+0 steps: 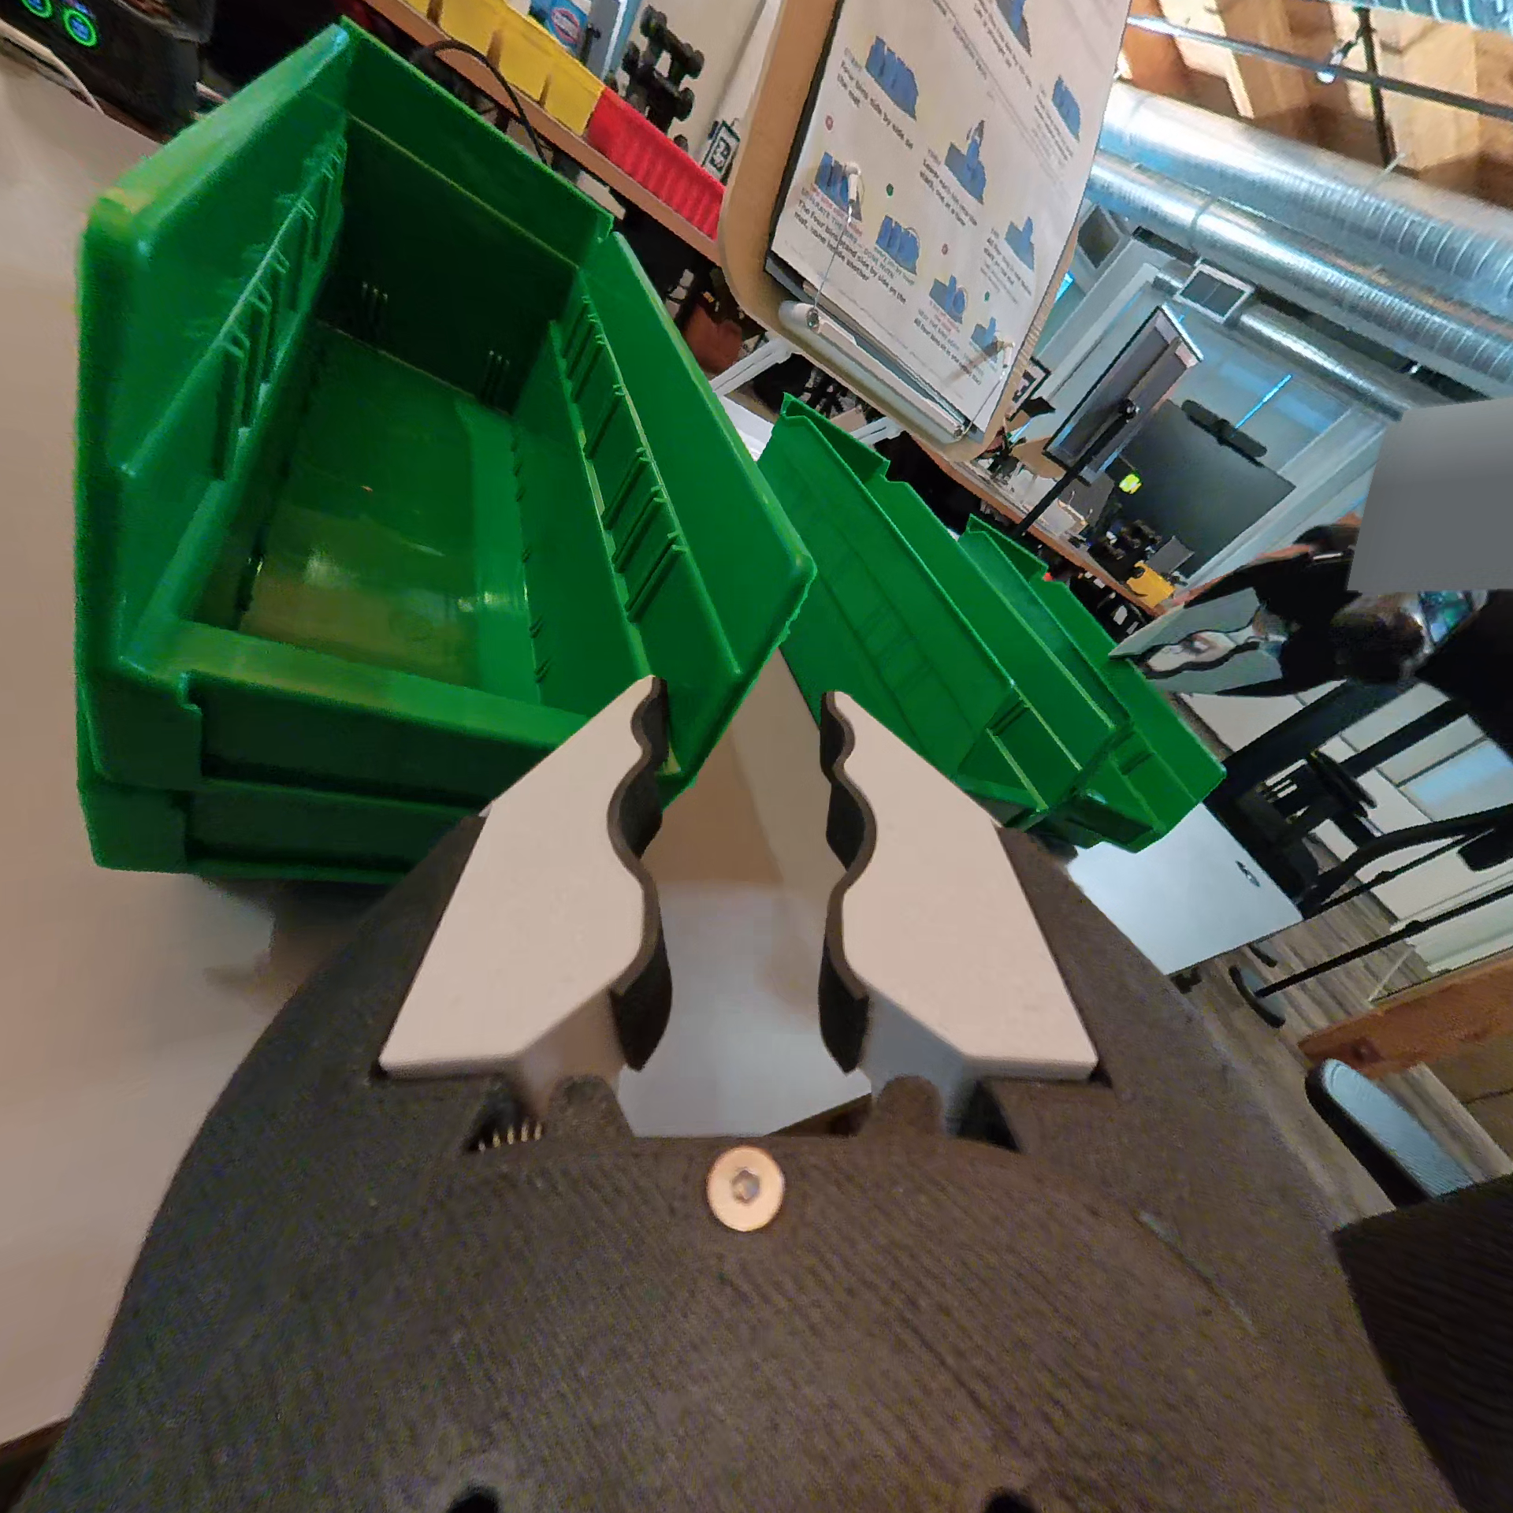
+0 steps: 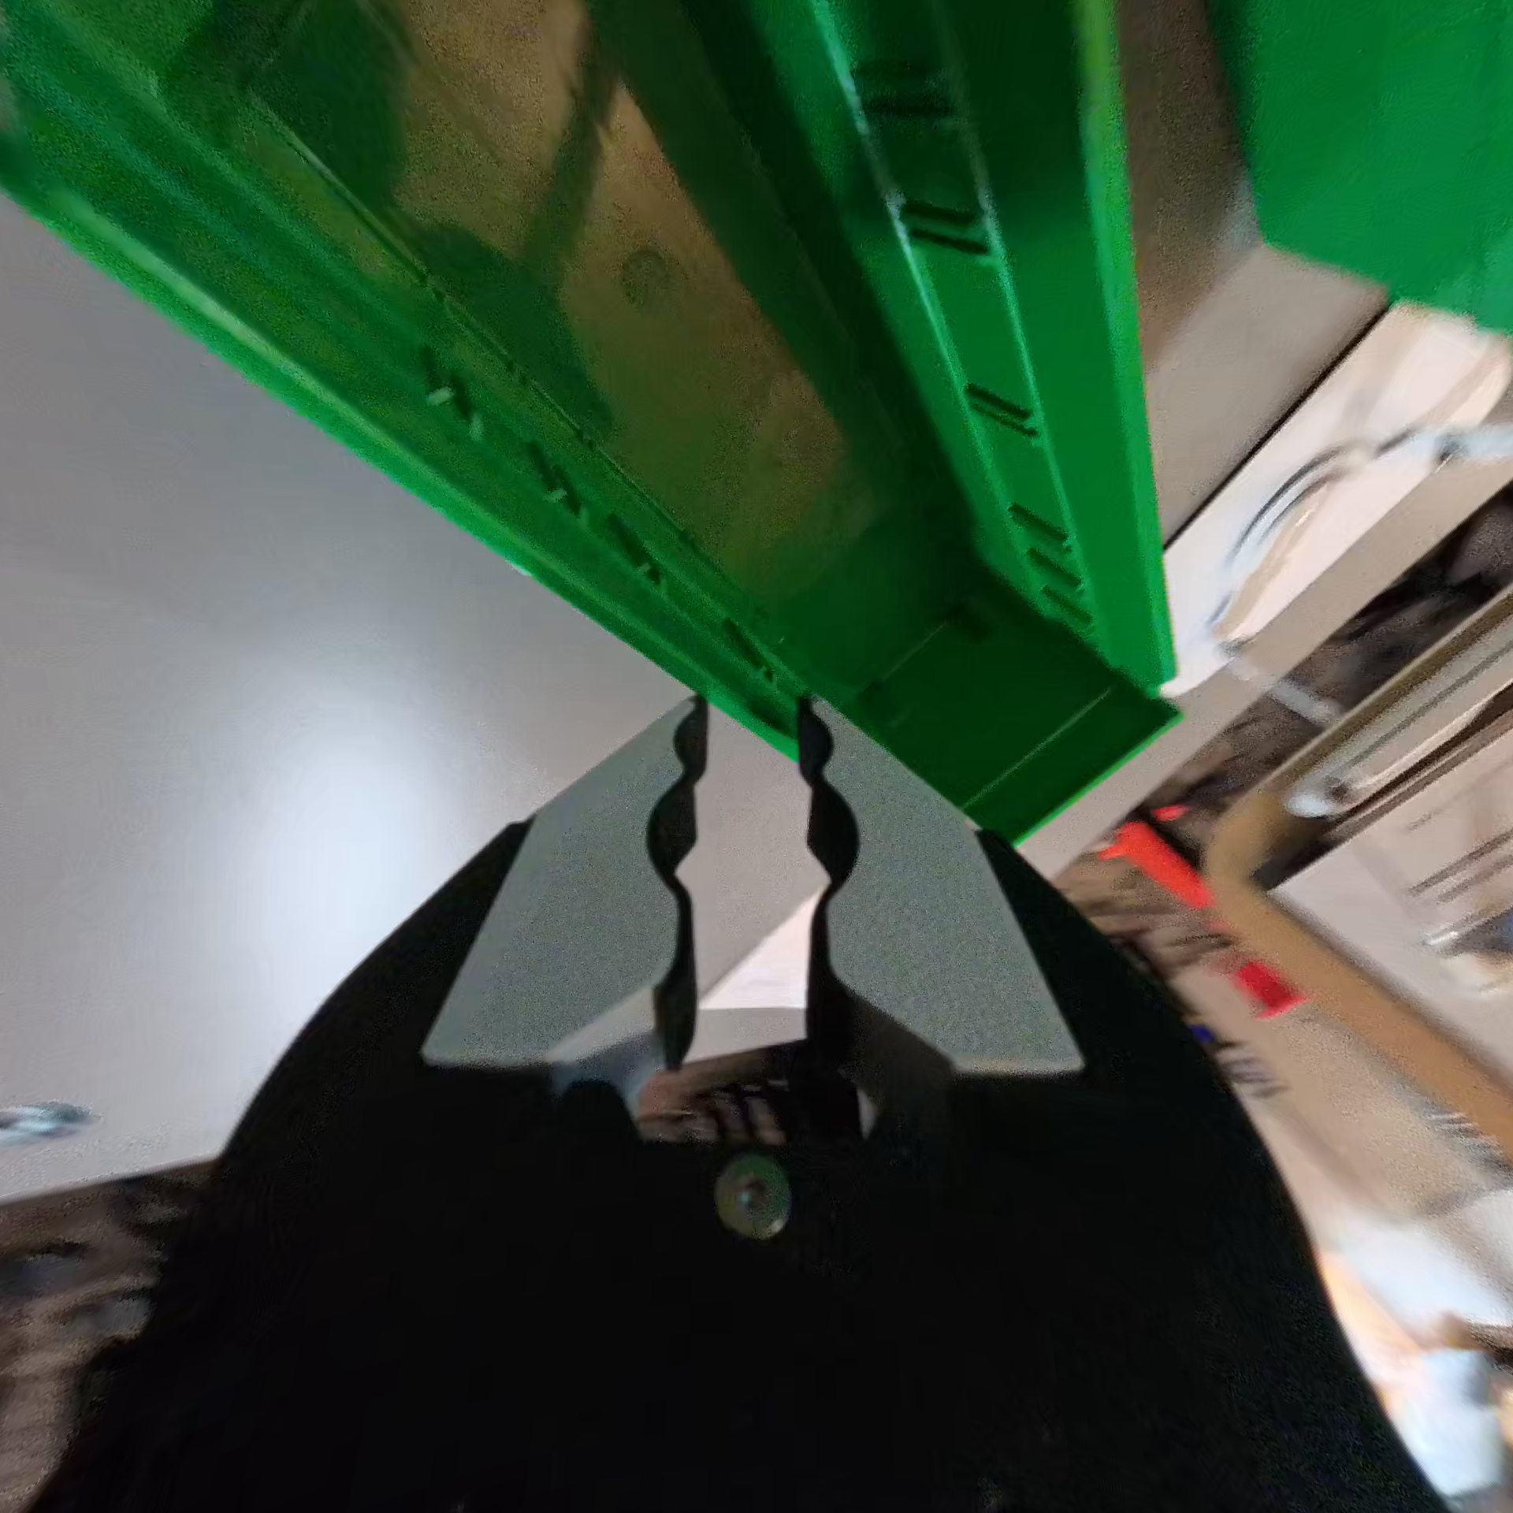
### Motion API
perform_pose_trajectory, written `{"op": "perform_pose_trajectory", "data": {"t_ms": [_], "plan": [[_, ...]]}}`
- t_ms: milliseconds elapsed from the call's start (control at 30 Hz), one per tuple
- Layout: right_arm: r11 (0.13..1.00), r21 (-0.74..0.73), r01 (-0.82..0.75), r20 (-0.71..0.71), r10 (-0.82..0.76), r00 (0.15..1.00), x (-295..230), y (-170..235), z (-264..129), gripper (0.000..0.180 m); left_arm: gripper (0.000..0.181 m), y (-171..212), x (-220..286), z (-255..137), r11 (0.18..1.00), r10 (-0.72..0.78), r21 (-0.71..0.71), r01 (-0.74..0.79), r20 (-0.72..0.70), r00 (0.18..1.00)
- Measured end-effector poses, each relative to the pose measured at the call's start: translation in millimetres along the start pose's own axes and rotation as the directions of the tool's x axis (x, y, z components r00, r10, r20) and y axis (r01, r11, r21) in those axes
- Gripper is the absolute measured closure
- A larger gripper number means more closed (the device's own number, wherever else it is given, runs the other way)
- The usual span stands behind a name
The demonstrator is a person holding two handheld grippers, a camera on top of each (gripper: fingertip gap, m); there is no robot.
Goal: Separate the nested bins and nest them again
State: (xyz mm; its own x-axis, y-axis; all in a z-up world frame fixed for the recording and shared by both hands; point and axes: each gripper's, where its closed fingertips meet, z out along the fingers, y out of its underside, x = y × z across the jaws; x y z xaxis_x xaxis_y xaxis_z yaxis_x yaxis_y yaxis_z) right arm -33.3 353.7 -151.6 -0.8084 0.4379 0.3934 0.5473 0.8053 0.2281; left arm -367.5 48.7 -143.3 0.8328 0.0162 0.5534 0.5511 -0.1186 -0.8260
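Note:
A stack of nested green bins [image 1: 393, 508] sits on the white table [image 1: 123, 1064], its open top facing me. My left gripper [image 1: 741, 704] is open and empty, with its fingertips just off the stack's right front corner. To the right, a second green bin [image 1: 966, 639] is tilted, with what looks like one more nested under it. In the right wrist view, my right gripper [image 2: 753, 712] is shut on the side rim of a green bin [image 2: 655, 327], which is tilted and blurred. Part of another green bin [image 2: 1392, 123] shows at the top right.
A tan board carrying an illustrated sheet [image 1: 941, 205] stands behind the bins. Yellow and red bins [image 1: 647, 155] line a shelf at the back. The table's right edge [image 1: 1187, 917] drops to chairs and floor. A person [image 1: 1326, 606] is far right.

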Motion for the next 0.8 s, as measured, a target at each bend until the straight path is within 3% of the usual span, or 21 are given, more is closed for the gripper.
{"op": "perform_pose_trajectory", "data": {"t_ms": [100, 167, 233, 300, 333, 400, 433, 567, 733, 800], "plan": [[0.956, 0.094, -0.277, 0.035, 0.275, 0.961, -5.5, 5.0, -13.0, 0.150, 0.145, 0.8, 1.3, -4.4, 1.000, -0.024, -0.002, 0.024, -0.013, 1.000], [0.875, 0.210, -0.437, 0.031, 0.441, 0.897, -9.3, 2.8, -26.3, 0.148, 0.145, 1.7, 1.9, -7.3, 0.999, -0.034, -0.005, 0.034, -0.022, 0.999], [0.734, 0.347, -0.584, 0.022, 0.616, 0.788, -12.5, -2.5, -41.5, 0.146, 0.146, 1.9, 2.1, -9.3, 0.999, -0.054, -0.005, 0.053, -0.038, 0.998], [0.528, 0.487, -0.696, 0.050, 0.779, 0.625, -16.7, -14.4, -57.2, 0.145, 0.146, 1.8, 2.2, -10.7, 0.997, -0.072, -0.004, 0.072, -0.054, 0.996], [0.413, 0.545, -0.730, 0.058, 0.850, 0.523, -18.5, -19.6, -62.7, 0.130, 0.146, 1.7, 2.1, -11.2, 0.997, -0.078, -0.003, 0.078, -0.058, 0.995], [0.202, 0.629, -0.751, 0.049, 0.954, 0.297, -22.8, -25.9, -67.3, 0.064, 0.146, 1.7, 2.2, -11.6, 0.996, -0.084, -0.002, 0.084, -0.062, 0.994], [0.118, 0.664, -0.738, 0.035, 0.982, 0.188, -25.4, -28.1, -67.7, 0.048, 0.146, 1.6, 2.2, -11.4, 0.996, -0.084, -0.002, 0.084, -0.062, 0.995], [-0.064, 0.759, -0.648, 0.088, 0.996, 0.005, -32.0, -63.3, -64.7, 0.066, 0.146, -0.1, 2.7, -8.1, 0.996, -0.091, 0.001, 0.091, -0.074, 0.993], [-0.036, 0.709, -0.704, 0.012, 0.999, -0.039, -26.2, -76.8, -35.7, 0.105, 0.142, 2.5, 12.9, 2.0, 0.992, -0.127, -0.034, 0.123, -0.133, 0.983], [-0.043, 0.719, -0.693, 0.021, 0.999, -0.040, -21.6, -74.8, -36.0, 0.135, 0.142, 5.3, 16.4, 6.7, 0.994, -0.103, -0.051, 0.097, -0.127, 0.987]]}}
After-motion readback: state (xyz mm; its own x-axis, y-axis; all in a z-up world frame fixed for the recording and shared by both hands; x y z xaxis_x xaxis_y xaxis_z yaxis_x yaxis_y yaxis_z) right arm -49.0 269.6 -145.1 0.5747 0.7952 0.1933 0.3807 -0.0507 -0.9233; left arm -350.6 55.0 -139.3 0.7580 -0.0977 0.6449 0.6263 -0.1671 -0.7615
